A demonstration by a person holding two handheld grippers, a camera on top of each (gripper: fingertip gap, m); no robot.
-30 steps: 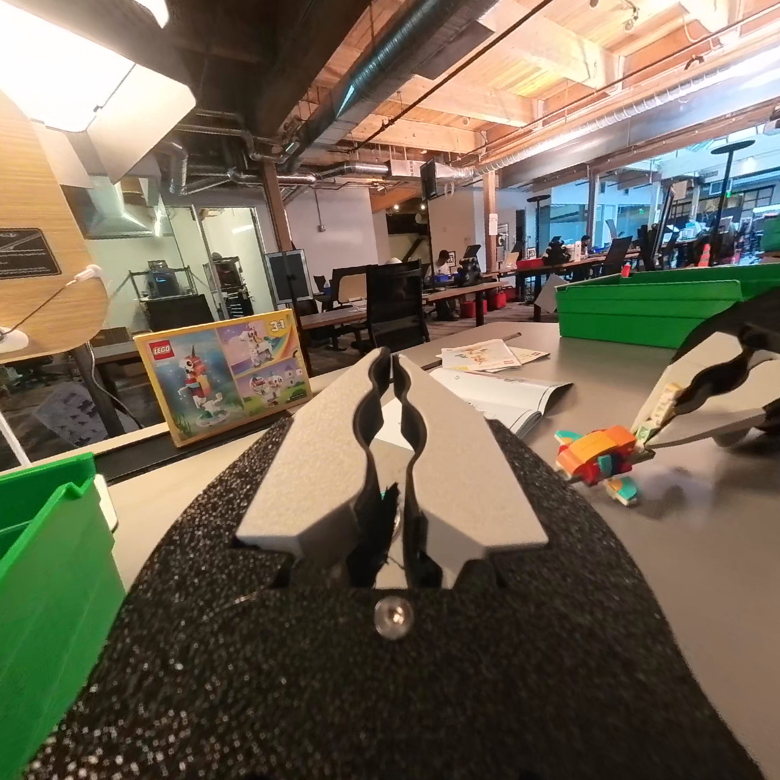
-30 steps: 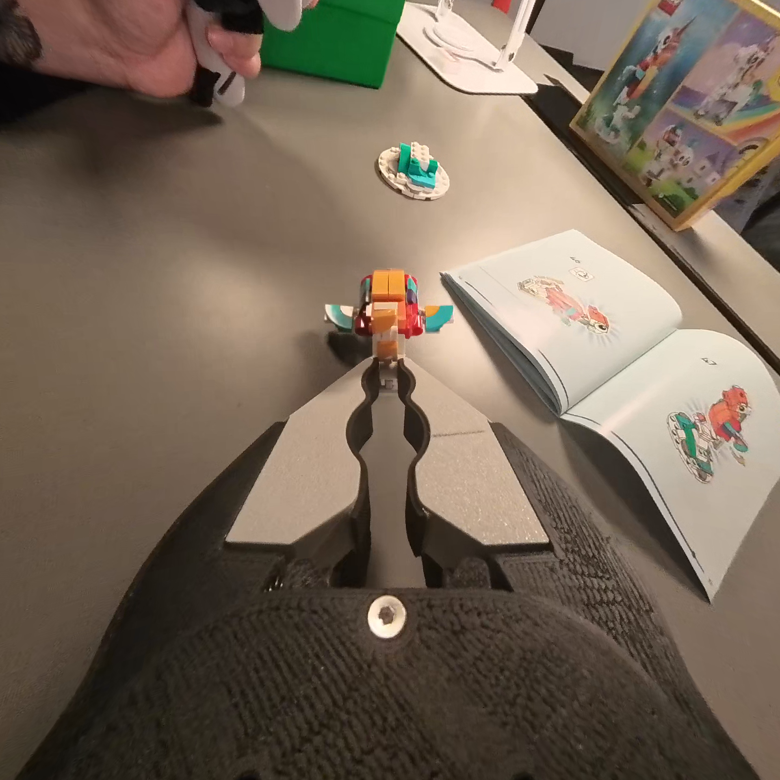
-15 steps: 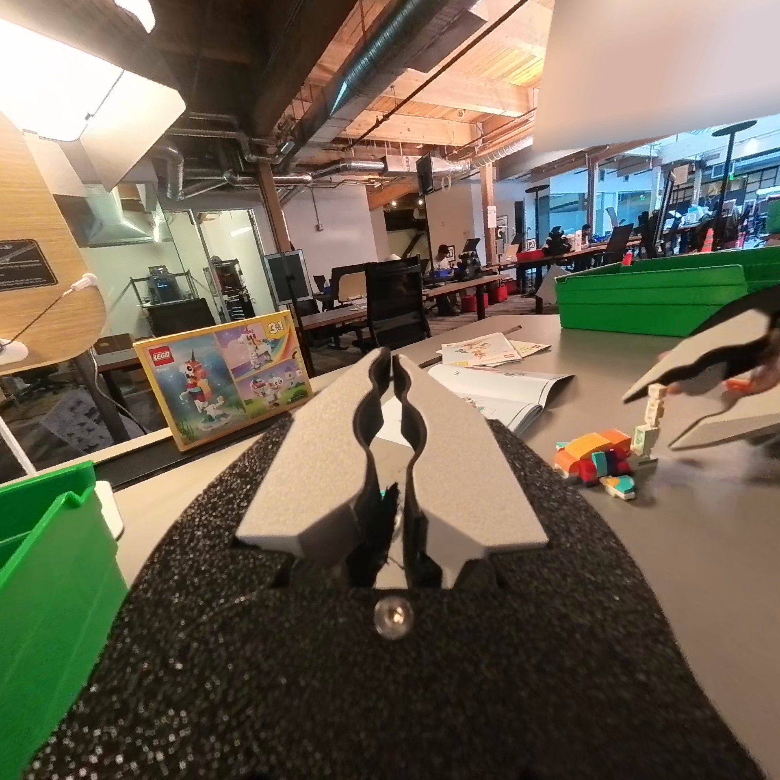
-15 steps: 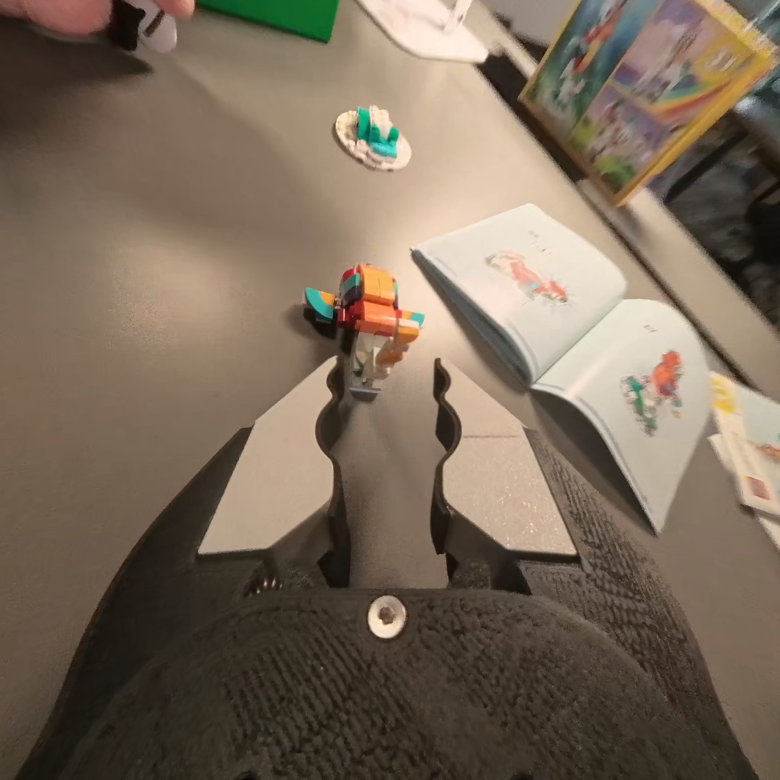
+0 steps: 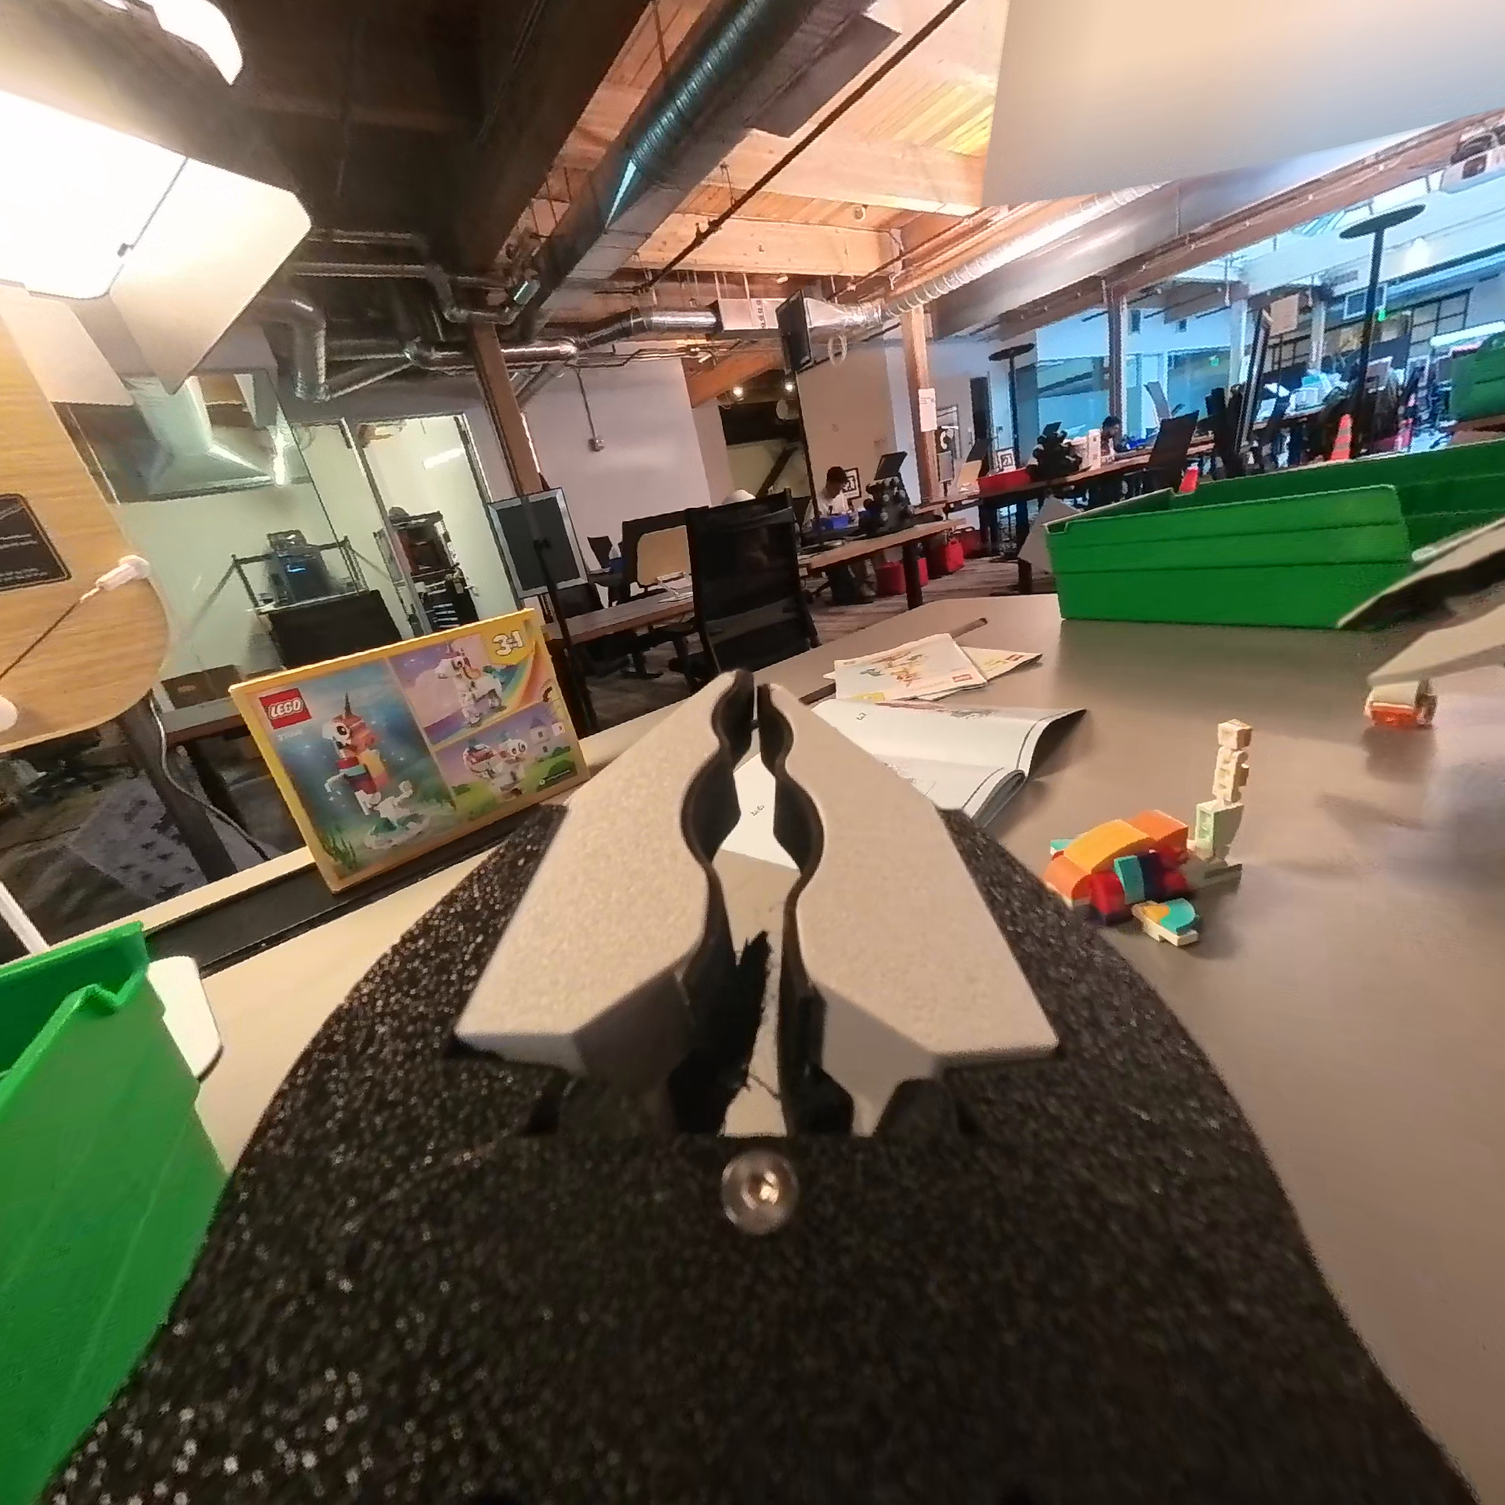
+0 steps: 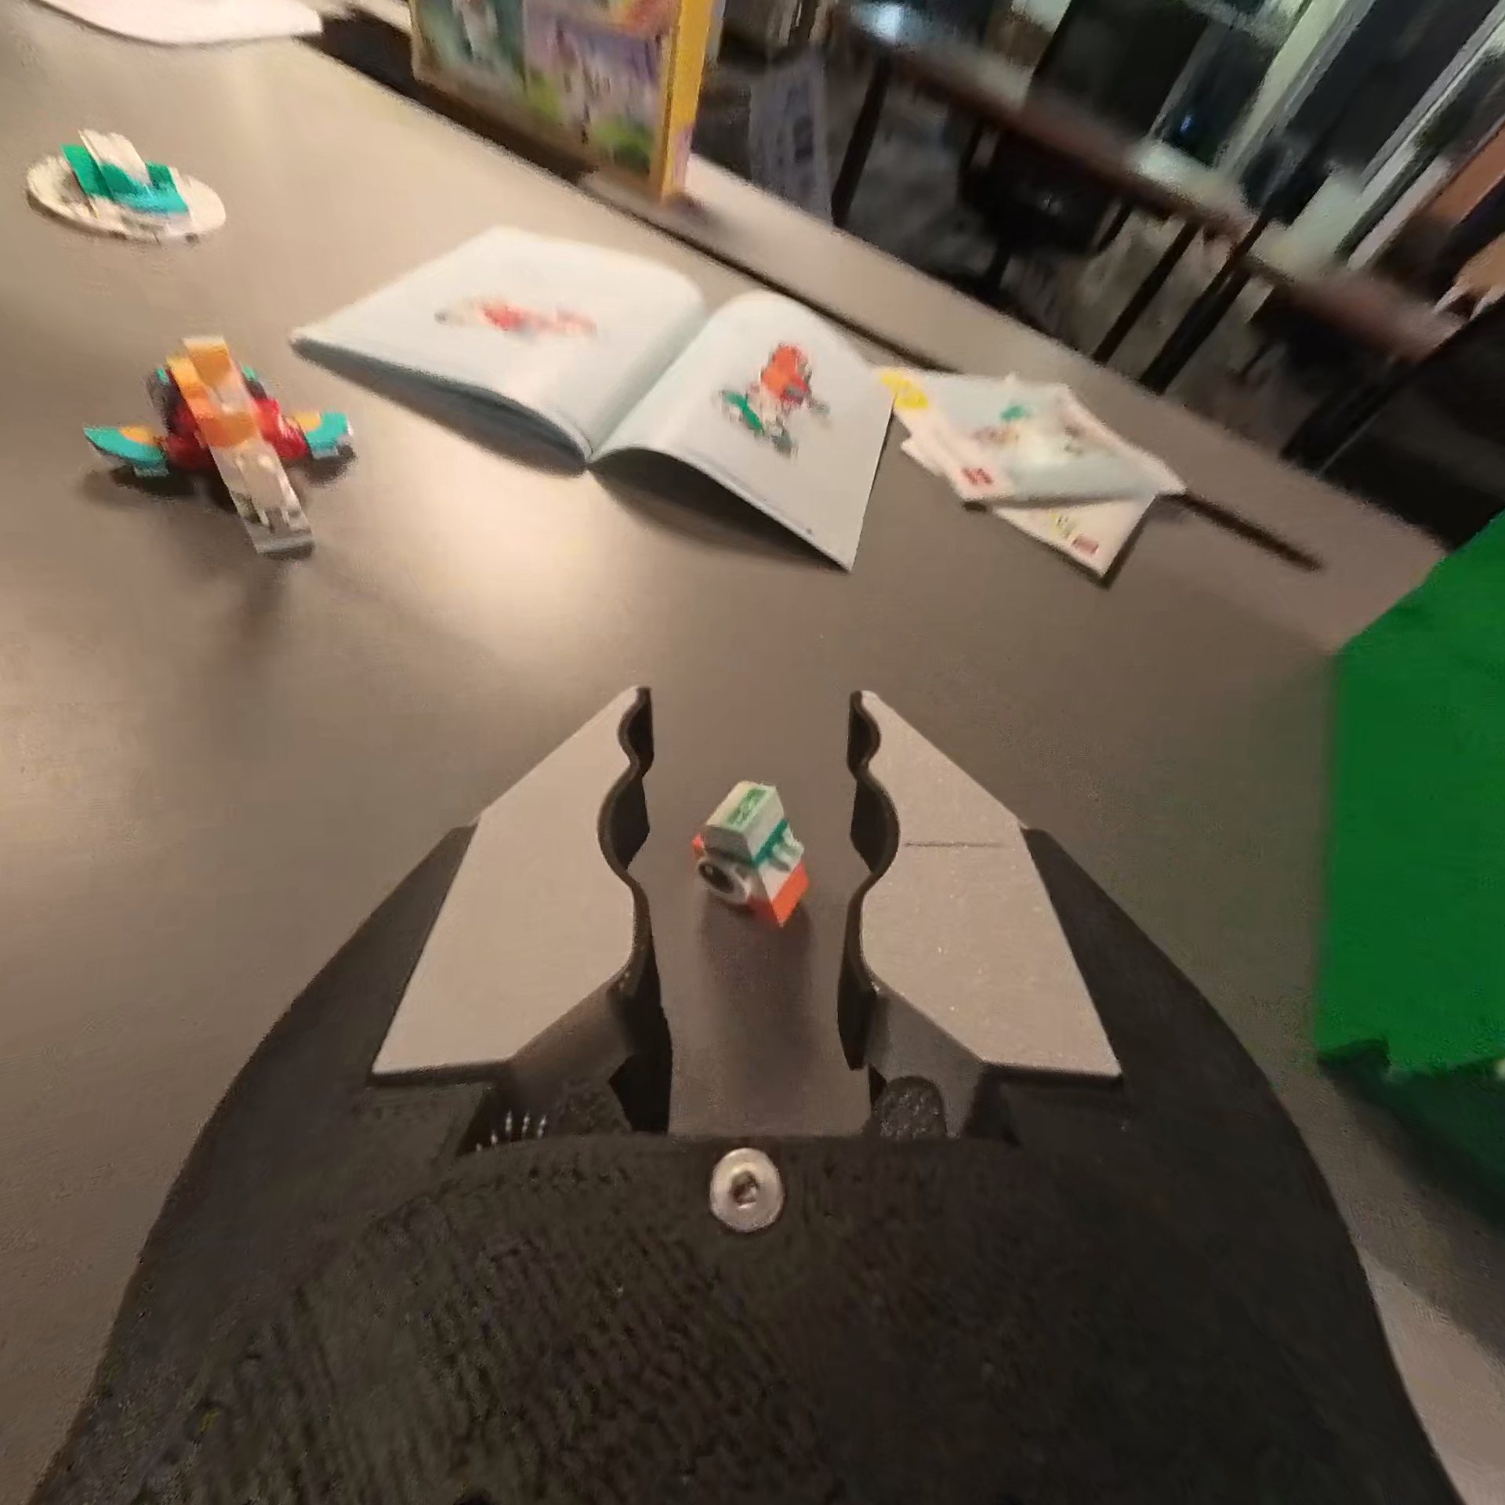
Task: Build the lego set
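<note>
Straddling a small brick piece (image 6: 751, 857) on the table (image 6: 407, 733), the spread right claw (image 6: 749, 717) should centre and lower before pinching, left claw (image 5: 751, 700) clenched empty, winged model (image 6: 216, 423) well apart.

The table (image 6: 489, 733) carries three lego assemblies: a winged model (image 6: 220, 427), a small head piece (image 6: 751, 851) and a round base (image 6: 122, 191). One open booklet (image 6: 603, 383), one box (image 5: 411, 753).
</note>
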